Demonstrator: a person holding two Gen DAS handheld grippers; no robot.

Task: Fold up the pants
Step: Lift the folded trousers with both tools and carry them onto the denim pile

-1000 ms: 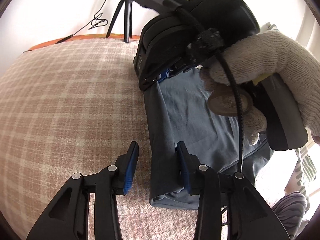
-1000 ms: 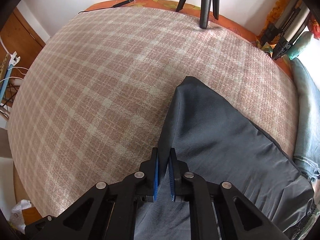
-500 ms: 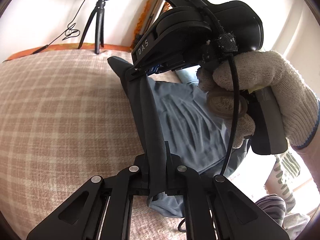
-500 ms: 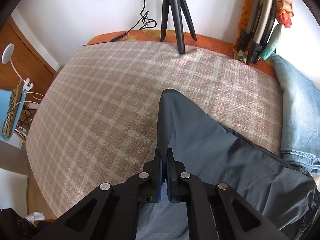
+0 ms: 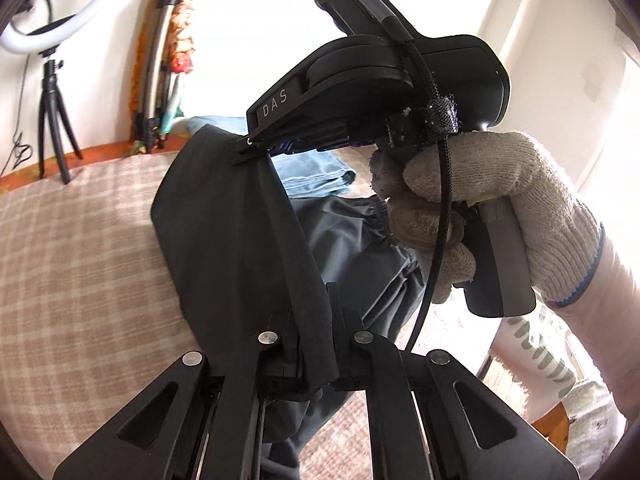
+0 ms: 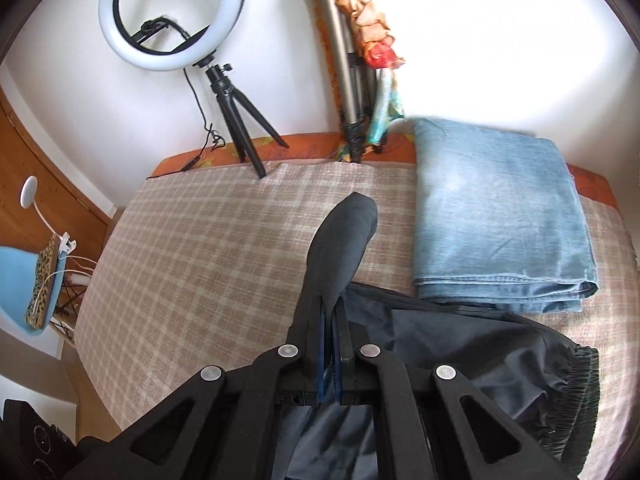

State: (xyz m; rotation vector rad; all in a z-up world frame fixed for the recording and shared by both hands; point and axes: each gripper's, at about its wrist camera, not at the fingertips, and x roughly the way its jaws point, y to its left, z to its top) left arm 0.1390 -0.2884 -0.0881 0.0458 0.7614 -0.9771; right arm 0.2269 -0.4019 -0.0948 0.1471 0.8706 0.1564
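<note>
Pants [image 6: 340, 248] stretch lengthwise between both pinching claws, elastic waist rightward.

Folded jeans [image 6: 500, 216] right of pants [image 6: 460, 352] on bed [image 6: 200, 260]
</note>
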